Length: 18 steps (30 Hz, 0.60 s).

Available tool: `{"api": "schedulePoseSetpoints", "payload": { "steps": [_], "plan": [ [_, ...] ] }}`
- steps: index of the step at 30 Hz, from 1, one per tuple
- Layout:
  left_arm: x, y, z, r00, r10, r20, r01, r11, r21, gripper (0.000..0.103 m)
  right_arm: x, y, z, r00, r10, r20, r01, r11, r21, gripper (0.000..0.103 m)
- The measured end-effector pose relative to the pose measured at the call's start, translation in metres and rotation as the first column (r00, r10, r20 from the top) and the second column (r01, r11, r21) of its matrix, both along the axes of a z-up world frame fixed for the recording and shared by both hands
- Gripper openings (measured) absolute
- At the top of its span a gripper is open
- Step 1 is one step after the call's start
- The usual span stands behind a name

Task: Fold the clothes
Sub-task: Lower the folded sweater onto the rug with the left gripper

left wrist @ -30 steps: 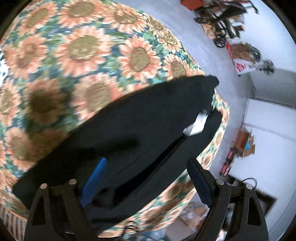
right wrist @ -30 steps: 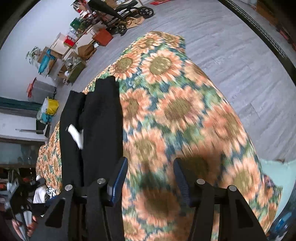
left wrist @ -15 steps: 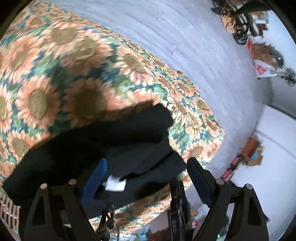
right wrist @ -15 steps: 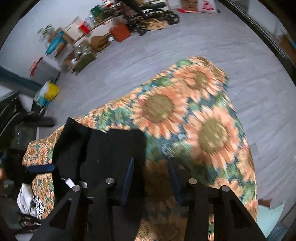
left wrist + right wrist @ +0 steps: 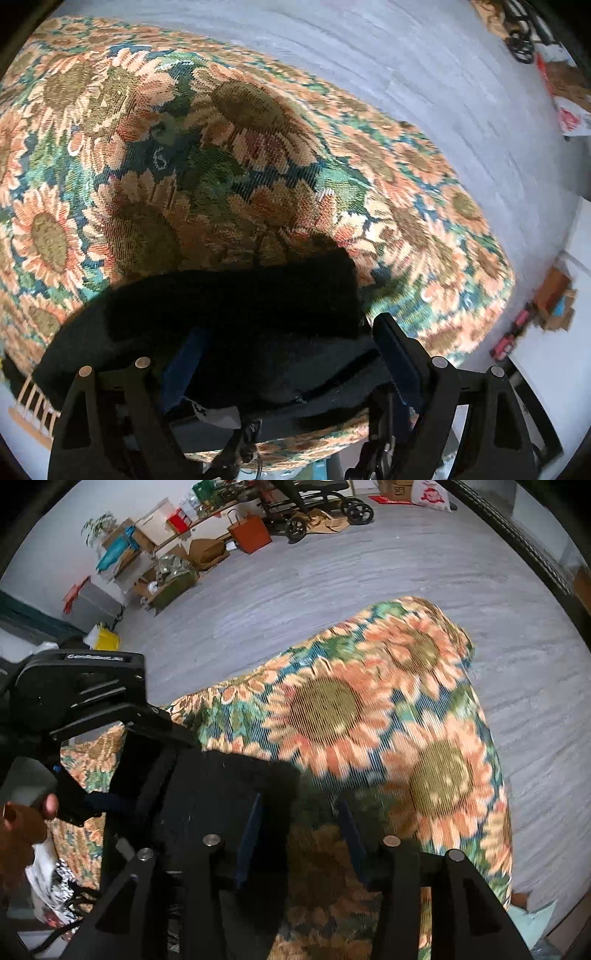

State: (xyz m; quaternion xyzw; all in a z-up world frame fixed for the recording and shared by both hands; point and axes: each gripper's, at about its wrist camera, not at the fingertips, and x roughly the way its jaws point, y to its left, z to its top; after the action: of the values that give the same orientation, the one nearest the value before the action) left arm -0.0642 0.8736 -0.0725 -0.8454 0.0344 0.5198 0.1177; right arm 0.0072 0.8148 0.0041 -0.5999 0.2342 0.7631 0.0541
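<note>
Black garment [image 5: 236, 317] folded on the sunflower-patterned worktop [image 5: 229, 155], near its edge. Left tongs [image 5: 291, 354] spread wide over the garment's corner, apparently not pinching it. Right tongs [image 5: 299, 834] partly parted, just been opening; left pad at the cloth's edge, only worktop visible in the gap.

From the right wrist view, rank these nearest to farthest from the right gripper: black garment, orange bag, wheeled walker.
1. Black garment: lies on the sunflower cloth, right at the left finger of the right gripper.
2. Orange bag: stands on the floor across the room, up and left.
3. Wheeled walker: just beyond the bag, at the top edge.
</note>
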Motion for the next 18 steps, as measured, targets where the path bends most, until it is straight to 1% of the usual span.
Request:
{"api": "schedulePoseSetpoints", "payload": {
  "steps": [1,2,3,4,5,6,7,8,9,10,11,12,13,14,15,16,17,18],
  "plan": [
    [-0.001,-0.003,0.000,1.000,0.000,0.008,-0.001,1.000,0.029,0.088,0.006,0.001,-0.001,1.000,-0.010,-0.003,0.010,1.000,-0.020,0.050],
    [-0.002,-0.008,0.001,1.000,0.004,0.019,-0.005,0.997,0.075,0.088,0.012,0.001,-0.002,1.000,-0.020,-0.005,0.020,0.999,-0.040,0.050],
    [-0.002,-0.018,0.006,0.999,0.008,0.031,-0.013,0.986,0.165,0.088,0.018,0.002,-0.003,1.000,-0.030,-0.007,0.030,0.998,-0.060,0.050],
    [-0.001,-0.028,0.010,0.999,0.011,0.043,-0.022,0.967,0.254,0.088,0.027,0.003,-0.003,0.999,-0.045,-0.013,0.043,0.996,-0.083,0.050],
    [-0.001,-0.037,0.015,0.998,0.013,0.056,-0.031,0.939,0.342,0.088,0.039,0.004,-0.002,0.998,-0.064,-0.015,0.062,0.992,-0.111,0.051],
    [0.002,-0.057,0.026,0.999,0.030,0.028,-0.039,0.896,0.443,0.088,0.053,0.004,-0.003,0.996,-0.086,-0.013,0.083,0.986,-0.142,0.051],
    [0.006,-0.076,0.038,0.999,0.051,0.002,-0.043,0.841,0.539,0.088,0.067,0.003,-0.004,0.994,-0.107,-0.011,0.103,0.979,-0.173,0.052],
    [0.013,-0.106,0.052,0.995,0.059,-0.078,-0.002,0.808,0.589,0.088,0.081,0.002,-0.005,0.992,-0.123,-0.006,0.119,0.972,-0.203,0.055],
    [0.021,-0.131,0.059,0.987,0.065,-0.149,0.034,0.811,0.584,0.088,0.099,-0.003,-0.008,0.991,-0.135,0.008,0.133,0.962,-0.239,0.056],
    [0.029,-0.156,0.066,0.973,0.072,-0.218,0.069,0.814,0.577,0.088,0.117,-0.009,-0.010,0.989,-0.146,0.023,0.147,0.950,-0.275,0.056],
    [0.038,-0.183,0.068,0.958,0.069,-0.278,0.099,0.830,0.548,0.088,0.130,-0.015,-0.017,0.989,-0.139,0.042,0.145,0.945,-0.295,0.058],
    [0.049,-0.217,0.066,0.949,0.062,-0.308,0.114,0.845,0.522,0.088,0.143,-0.022,-0.022,0.991,-0.114,0.066,0.129,0.942,-0.311,0.060],
    [0.059,-0.244,0.062,0.952,0.057,-0.300,0.110,0.853,0.511,0.088,0.158,-0.035,-0.021,0.996,-0.075,0.056,0.087,0.954,-0.285,0.061],
    [0.065,-0.261,0.059,0.957,0.059,-0.285,0.097,0.858,0.505,0.088,0.166,-0.043,-0.020,0.997,-0.046,0.066,0.062,0.958,-0.279,0.064],
    [0.074,-0.292,0.054,0.964,0.076,-0.256,0.060,0.872,0.485,0.088,0.173,-0.053,-0.021,0.996,-0.022,0.091,0.047,0.958,-0.282,0.064],
    [0.081,-0.310,0.054,0.963,0.087,-0.254,0.046,0.877,0.478,0.088,0.181,-0.063,-0.022,0.993,0.001,0.116,0.032,0.958,-0.286,0.064],
    [0.087,-0.328,0.054,0.963,0.098,-0.252,0.033,0.882,0.470,0.088,0.188,-0.072,-0.023,0.991,0.005,0.132,0.038,0.946,-0.322,0.064],
    [0.094,-0.351,0.057,0.951,0.137,-0.276,0.007,0.887,0.463,0.088,0.192,-0.079,-0.024,0.991,0.005,0.133,0.045,0.929,-0.368,0.064]
  ]
}}
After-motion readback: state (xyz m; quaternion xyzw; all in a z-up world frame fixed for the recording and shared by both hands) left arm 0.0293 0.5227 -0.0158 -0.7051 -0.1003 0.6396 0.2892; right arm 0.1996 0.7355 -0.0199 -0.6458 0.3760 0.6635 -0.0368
